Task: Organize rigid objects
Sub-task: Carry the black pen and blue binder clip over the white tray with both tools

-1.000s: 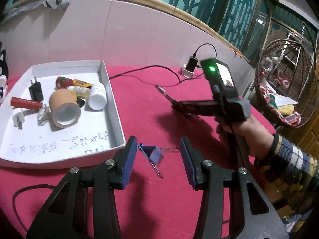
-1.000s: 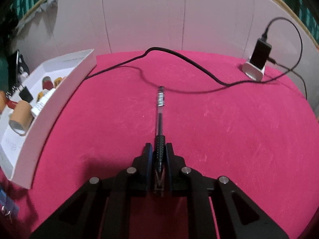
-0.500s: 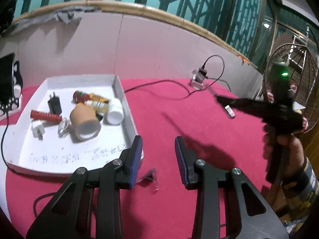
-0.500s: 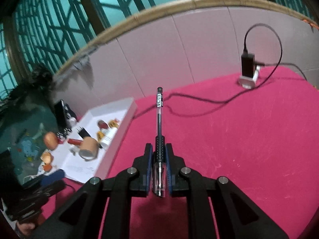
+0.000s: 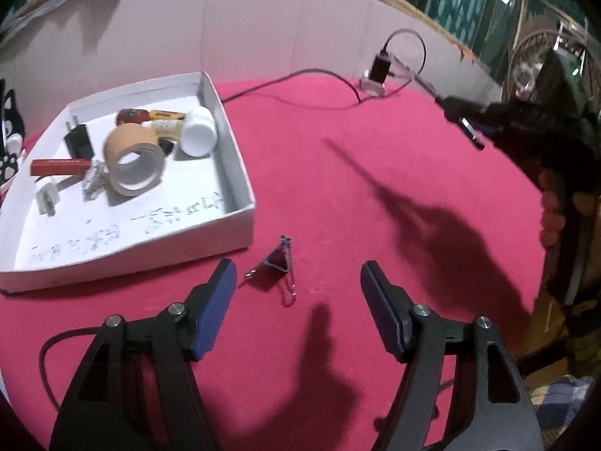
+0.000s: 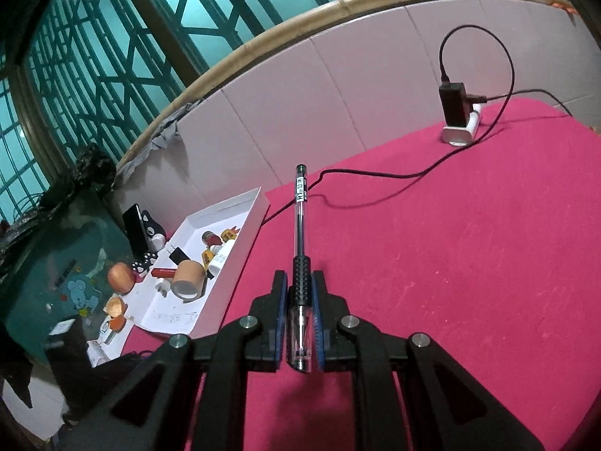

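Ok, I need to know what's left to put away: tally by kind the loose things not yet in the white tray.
blue binder clip, on the cloth: 1
pen, held in the right gripper fingers: 1
Total: 2
The plugged-in charger is not counted.

Your right gripper (image 6: 299, 300) clamps a clear pen (image 6: 300, 240) by its black grip, above the red table (image 6: 469, 263). The white tray (image 6: 240, 259) sits at the table's left edge, a charger (image 6: 456, 112) near the far edge.

Black charger (image 6: 455, 103) on white power strip (image 6: 461, 132), cable (image 6: 375, 174) trailing over red tablecloth (image 6: 469, 263)
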A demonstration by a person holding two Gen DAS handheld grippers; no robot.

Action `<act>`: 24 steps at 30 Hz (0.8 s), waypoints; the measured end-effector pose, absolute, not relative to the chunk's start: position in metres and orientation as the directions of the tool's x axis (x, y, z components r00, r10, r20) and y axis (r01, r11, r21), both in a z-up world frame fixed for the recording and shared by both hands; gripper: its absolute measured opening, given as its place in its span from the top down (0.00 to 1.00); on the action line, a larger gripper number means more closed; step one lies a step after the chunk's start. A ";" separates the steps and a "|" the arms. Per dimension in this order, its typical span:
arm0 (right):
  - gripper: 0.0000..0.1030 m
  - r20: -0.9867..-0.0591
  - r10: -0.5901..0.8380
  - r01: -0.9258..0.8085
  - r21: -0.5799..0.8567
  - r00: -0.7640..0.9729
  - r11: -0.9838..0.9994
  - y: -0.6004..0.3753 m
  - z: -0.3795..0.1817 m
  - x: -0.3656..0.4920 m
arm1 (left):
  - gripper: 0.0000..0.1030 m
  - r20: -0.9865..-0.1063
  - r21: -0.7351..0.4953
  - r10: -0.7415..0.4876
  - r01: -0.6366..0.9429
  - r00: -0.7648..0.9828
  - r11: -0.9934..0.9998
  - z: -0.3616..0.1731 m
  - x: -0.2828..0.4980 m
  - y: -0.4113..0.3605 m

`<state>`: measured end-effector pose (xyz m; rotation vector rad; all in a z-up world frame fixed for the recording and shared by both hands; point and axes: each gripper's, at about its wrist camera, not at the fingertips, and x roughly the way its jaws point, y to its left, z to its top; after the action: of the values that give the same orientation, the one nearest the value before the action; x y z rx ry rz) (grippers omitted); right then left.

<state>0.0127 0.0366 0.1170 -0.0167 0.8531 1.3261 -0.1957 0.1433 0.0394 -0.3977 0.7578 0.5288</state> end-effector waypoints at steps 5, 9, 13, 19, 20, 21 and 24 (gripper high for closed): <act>0.90 -0.549 0.836 -0.845 0.455 -0.018 0.281 0.037 0.115 0.011 | 0.35 -0.759 -0.095 0.333 -0.601 0.559 0.793 0.025 -0.177 0.149; 0.90 -0.548 0.836 -0.849 0.455 -0.027 0.271 0.035 0.115 0.011 | 0.73 -0.758 -0.124 0.321 -0.609 0.568 0.784 0.021 -0.182 0.154; 0.90 -0.540 0.841 -0.850 0.458 -0.032 0.261 0.034 0.118 0.009 | 0.83 -0.720 -0.084 0.354 -0.581 0.597 0.809 0.031 -0.190 0.141; 0.90 -0.516 0.855 -0.861 0.452 -0.040 0.232 0.032 0.130 0.000 | 0.87 -0.682 -0.092 0.365 -0.569 0.634 0.817 0.043 -0.201 0.133; 0.90 -0.513 0.858 -0.863 0.451 -0.041 0.228 0.032 0.132 -0.001 | 0.87 -0.672 -0.097 0.368 -0.569 0.642 0.816 0.047 -0.203 0.133; 0.90 -0.507 0.861 -0.865 0.449 -0.041 0.223 0.031 0.135 -0.002 | 0.87 -0.665 -0.097 0.373 -0.570 0.647 0.816 0.050 -0.203 0.132; 0.90 -0.492 0.870 -0.869 0.447 -0.042 0.211 0.030 0.142 -0.006 | 0.87 -0.640 -0.111 0.388 -0.580 0.663 0.807 0.060 -0.208 0.134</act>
<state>-0.0057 0.0298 0.1419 0.0007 0.7949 1.4033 -0.2085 0.1338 0.0598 -0.3203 0.6413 0.5577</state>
